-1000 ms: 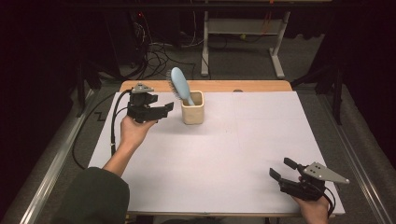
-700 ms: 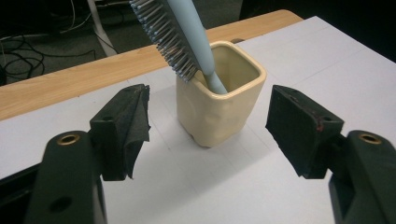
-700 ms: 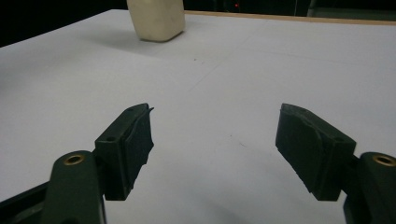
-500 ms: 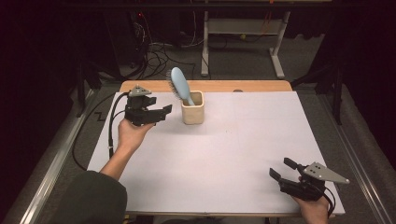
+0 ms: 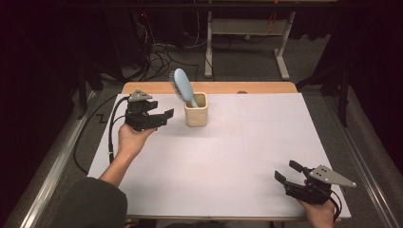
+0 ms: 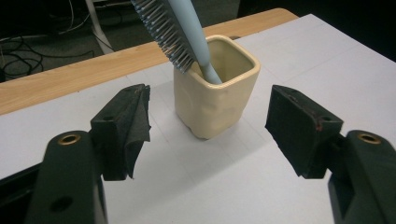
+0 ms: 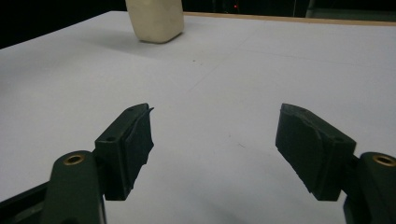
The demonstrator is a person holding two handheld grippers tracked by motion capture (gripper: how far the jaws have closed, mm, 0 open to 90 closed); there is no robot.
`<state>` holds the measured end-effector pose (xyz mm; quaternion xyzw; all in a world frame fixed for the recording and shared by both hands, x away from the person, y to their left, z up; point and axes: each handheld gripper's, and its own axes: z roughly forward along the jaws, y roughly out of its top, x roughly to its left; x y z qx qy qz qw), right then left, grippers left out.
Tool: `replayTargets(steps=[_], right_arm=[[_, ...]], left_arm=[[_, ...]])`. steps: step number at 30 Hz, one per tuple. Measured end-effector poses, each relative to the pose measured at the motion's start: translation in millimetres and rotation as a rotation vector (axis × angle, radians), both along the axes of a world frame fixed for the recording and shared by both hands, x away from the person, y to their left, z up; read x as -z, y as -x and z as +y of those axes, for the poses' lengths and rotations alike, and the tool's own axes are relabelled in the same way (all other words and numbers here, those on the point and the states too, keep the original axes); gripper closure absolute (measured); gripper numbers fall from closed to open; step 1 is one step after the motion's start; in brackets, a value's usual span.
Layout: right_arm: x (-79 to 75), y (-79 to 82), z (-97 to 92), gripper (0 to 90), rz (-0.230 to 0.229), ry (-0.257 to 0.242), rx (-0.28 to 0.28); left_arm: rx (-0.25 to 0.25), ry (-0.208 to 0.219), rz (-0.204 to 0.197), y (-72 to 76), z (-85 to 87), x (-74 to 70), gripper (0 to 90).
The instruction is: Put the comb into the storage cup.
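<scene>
Left gripper (image 5: 167,116): standing spread, pinching nothing; hovering just left of the cup, pointing at it, jaws flanking it without touching in the left gripper view.
Left hand (image 5: 132,138): gripping the tool from below, forearm coming in from the bottom left.
Right gripper (image 5: 287,173): standing spread, holding nothing; sitting low near the front right corner, well apart from the cup.
Right hand (image 5: 319,212): resting at the front edge of the table.
Cup (image 5: 196,109): standing upright toward the far left of the white surface, close to the wooden strip; cream, squarish, slightly dented walls.
Hairbrush (image 5: 182,85): leaning in the cup, handle down, light blue head tilting up and to the left, bristles facing the left gripper.
Table (image 5: 228,156): lying white and bare between the two grippers, giving wide free room across the middle and the right half.
Wooden strip (image 5: 266,87): running along the far edge, just behind the cup.
Edges: left gripper working near the left border; right gripper sitting close to the front and right borders, little margin there.
Floor rails (image 5: 366,156): running along both sides below the table.
Count: two grippers, one cup, one hairbrush.
</scene>
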<state>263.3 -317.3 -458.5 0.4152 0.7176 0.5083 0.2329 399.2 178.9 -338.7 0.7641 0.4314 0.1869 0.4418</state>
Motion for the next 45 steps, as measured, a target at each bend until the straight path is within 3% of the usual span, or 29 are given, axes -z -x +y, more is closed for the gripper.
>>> replayTargets(steps=[45], right_arm=[[0.3,-0.4,0.5,27.4,0.004,0.003,-0.002]], left_arm=[[-0.005,0.034,-0.004,23.9,25.3,3.0,30.8]])
